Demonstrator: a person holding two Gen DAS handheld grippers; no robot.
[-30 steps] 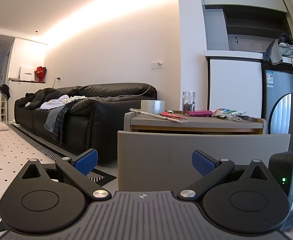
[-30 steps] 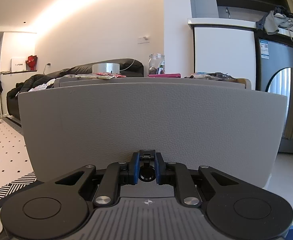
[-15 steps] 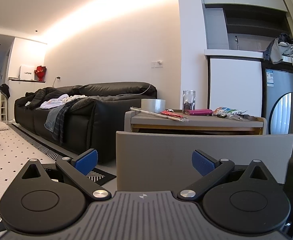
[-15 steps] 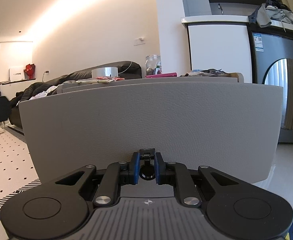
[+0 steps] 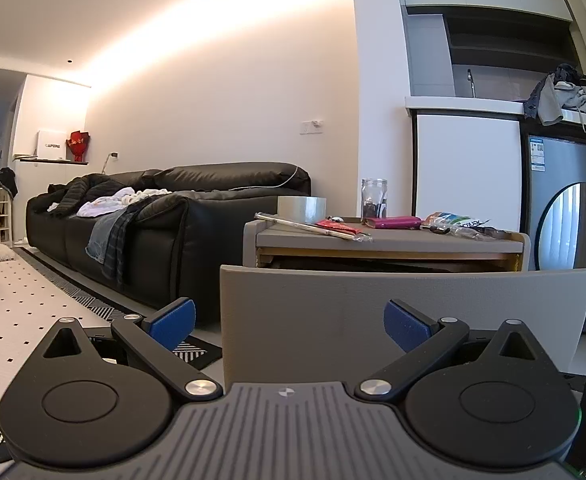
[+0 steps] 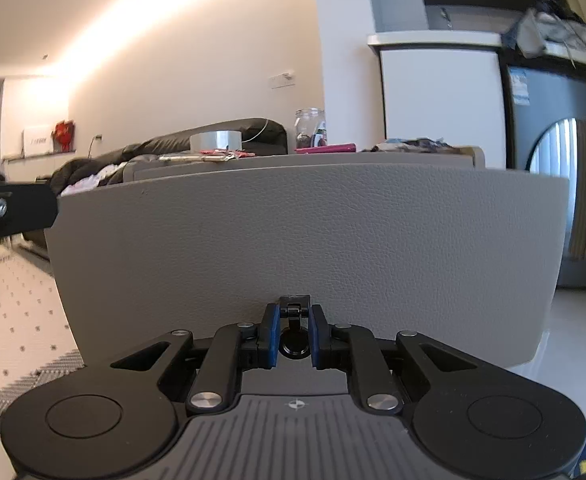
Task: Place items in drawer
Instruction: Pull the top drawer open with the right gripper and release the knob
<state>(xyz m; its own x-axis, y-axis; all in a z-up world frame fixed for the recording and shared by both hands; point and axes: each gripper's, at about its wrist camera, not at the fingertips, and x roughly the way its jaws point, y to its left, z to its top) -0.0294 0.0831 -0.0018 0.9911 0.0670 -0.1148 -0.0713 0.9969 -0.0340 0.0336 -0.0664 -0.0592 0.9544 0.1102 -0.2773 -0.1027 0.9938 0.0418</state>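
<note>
Opening the drawer (image 6: pixel 309 232), by the look of it: right gripper (image 6: pixel 293 334) clamped narrow on the black ring pull (image 6: pixel 293 345) dead ahead, low on the grey front panel. Left gripper (image 5: pixel 289 320) spread wide, holding nothing, panel just beyond its fingertips. Next, probably: release the pull, then reach up and forward to the tape roll (image 5: pixel 302 209), pink case (image 5: pixel 393 222) and packets on the tabletop (image 5: pixel 389 237) above the drawer.

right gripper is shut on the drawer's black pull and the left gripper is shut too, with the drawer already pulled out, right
Not quite: the left gripper is open, its blue fingers spread wide, as the left wrist view shows. The rest holds: the right gripper is shut on the black pull, and the drawer is pulled out.
</note>
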